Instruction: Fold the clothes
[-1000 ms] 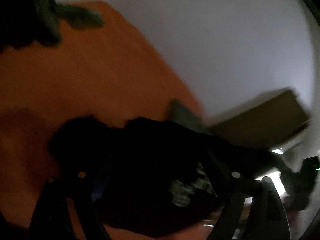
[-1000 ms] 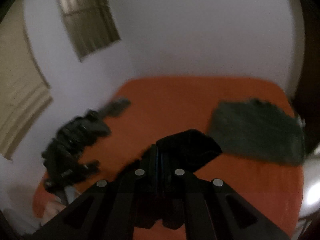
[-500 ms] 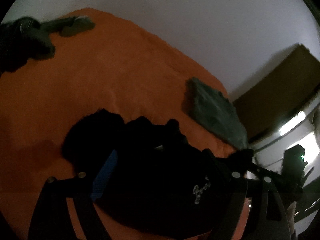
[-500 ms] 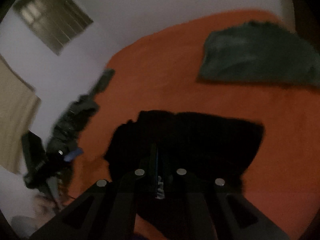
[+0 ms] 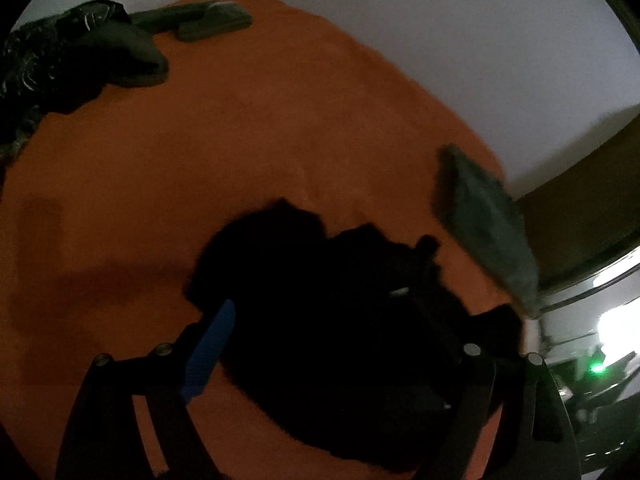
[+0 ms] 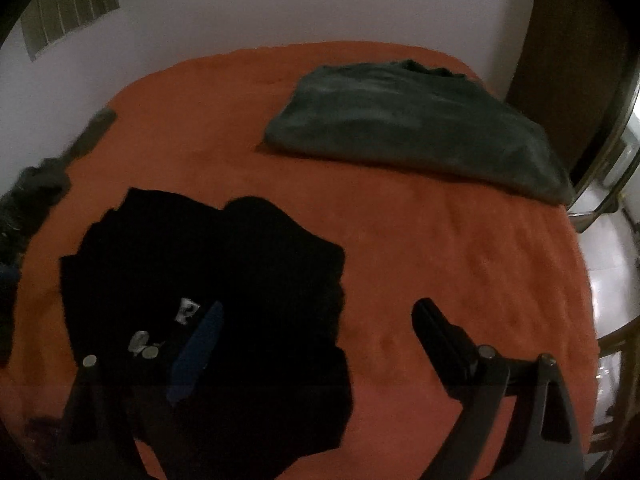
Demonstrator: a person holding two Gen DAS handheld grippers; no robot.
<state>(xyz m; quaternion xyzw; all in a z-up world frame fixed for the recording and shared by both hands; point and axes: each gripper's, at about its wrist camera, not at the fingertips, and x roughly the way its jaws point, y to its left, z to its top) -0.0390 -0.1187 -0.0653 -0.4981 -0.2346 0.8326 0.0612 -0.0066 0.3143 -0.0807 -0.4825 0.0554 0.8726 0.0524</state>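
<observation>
A black garment (image 6: 200, 260) lies crumpled on the orange bed cover (image 6: 440, 248). My right gripper (image 6: 320, 312) hangs just above it, its jaws opening wide. Its blue-padded finger (image 6: 196, 348) is over the cloth, the other finger over bare cover, and nothing is pinched. In the left wrist view the same black garment (image 5: 320, 320) spreads under and between the fingers of my left gripper (image 5: 324, 300). Those fingers stand far apart, and the blue pad (image 5: 208, 344) sits at the cloth's left edge.
A folded grey-green garment (image 6: 420, 128) lies at the bed's far right, also visible as a grey-green fold (image 5: 484, 232). A heap of dark clothes (image 5: 60, 60) sits at the far left corner. A white wall is behind, and a brown door (image 6: 560, 80) and pale floor are off the right edge.
My right gripper, shut on the black garment a second ago, came down to the bed and spread its jaws, leaving the cloth lying. The left gripper sank a little toward it.
</observation>
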